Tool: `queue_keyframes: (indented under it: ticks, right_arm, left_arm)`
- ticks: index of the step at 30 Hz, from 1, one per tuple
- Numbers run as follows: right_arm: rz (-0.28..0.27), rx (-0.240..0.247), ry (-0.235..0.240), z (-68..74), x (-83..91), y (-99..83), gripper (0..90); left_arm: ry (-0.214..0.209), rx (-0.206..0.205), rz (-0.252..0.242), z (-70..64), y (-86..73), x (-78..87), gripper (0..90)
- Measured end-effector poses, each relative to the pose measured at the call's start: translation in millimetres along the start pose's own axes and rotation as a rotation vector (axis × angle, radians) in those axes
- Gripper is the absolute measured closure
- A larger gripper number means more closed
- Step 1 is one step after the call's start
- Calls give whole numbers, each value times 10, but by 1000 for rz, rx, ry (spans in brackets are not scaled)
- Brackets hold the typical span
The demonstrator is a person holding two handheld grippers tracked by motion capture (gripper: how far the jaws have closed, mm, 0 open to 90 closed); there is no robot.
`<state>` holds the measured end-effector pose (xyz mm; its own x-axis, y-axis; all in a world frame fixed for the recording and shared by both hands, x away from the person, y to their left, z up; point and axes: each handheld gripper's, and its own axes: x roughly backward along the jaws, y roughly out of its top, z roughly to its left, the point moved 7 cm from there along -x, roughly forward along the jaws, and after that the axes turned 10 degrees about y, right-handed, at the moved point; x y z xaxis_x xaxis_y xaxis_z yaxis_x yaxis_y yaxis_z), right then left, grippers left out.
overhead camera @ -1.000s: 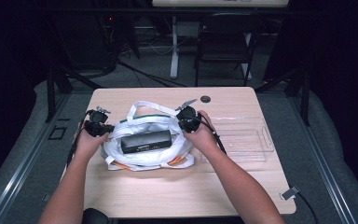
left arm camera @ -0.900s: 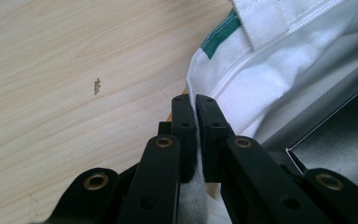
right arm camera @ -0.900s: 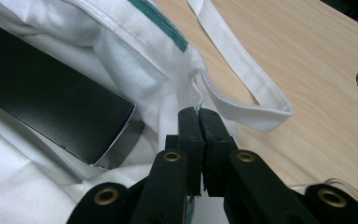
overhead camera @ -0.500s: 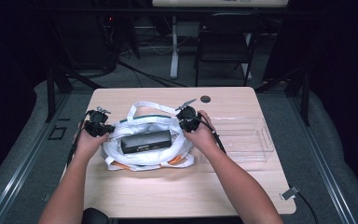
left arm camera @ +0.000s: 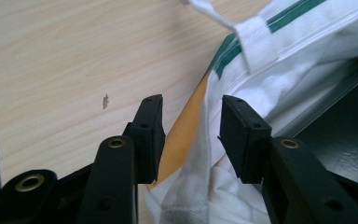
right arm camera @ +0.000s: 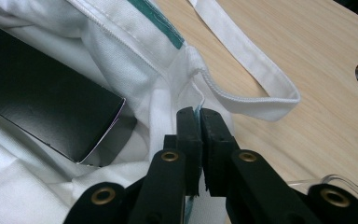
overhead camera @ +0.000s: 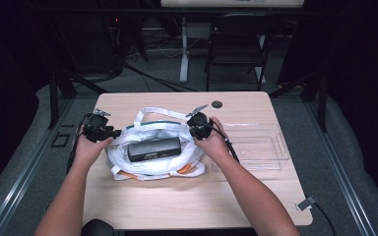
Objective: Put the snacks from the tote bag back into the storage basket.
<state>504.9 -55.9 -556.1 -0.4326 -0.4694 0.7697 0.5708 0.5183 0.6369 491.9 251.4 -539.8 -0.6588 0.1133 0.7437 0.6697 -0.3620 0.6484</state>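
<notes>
Evidently the work in hand is opening up a white tote bag (overhead camera: 152, 147) that lies in the middle of the wooden table (overhead camera: 256, 196), with a black box (overhead camera: 154, 149) resting inside its mouth. The right gripper (overhead camera: 195, 129) sits at the bag's right rim; in the right gripper view its jaws are pressed together on a fold of the white fabric (right arm camera: 168, 93) at the hem, just below the green trim (a thin thread of the seam runs up from the pinch). The left gripper (overhead camera: 109, 132) is at the bag's left rim, and in the left gripper view its jaws stand apart with the bag's edge, white cloth with an orange panel (left arm camera: 182, 135), lying between the pads but not yet clamped. One white handle loop (right arm camera: 256, 88) trails over the table on the far side of the bag. A clear plastic tray (overhead camera: 261, 147) lies to the right of the bag, close behind the right hand.

To do this step well, I judge the left gripper should close on the hem itself, not only on the loose orange panel, so both sides are held at matching height. Then a gentle outward pull, left and right together, should spread the mouth without dragging the bag or tipping the box. The right pinch looks shallow, so tugging hard risks the cloth slipping out.
</notes>
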Motion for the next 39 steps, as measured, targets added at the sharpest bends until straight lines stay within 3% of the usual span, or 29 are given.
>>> queue_keyframes:
  ticks: [3, 8, 18, 28, 33, 39]
  right_arm:
    - [-18, -6, 4, 6, -6, 4, 868]
    - [-12, 3, -1, 4, 10, -9, 866]
    - [-12, 14, -2, 11, 34, -21, 859]
    - [-37, 53, -21, 42, 130, 19, 774]
    - [-92, 56, -10, 69, 275, 77, 683]
    - [-152, 88, -5, 118, 476, 78, 623]
  left_arm:
    - [-12, -32, -27, -51, 91, 105, 563]
    - [-13, -123, -49, -151, 204, 215, 532]
    - [-46, -286, 29, -328, 186, 240, 516]
    - [-101, -380, 42, -494, 241, 313, 479]
    - [-129, -433, 50, -577, 242, 343, 477]
    - [-178, -447, 68, -669, 252, 327, 484]
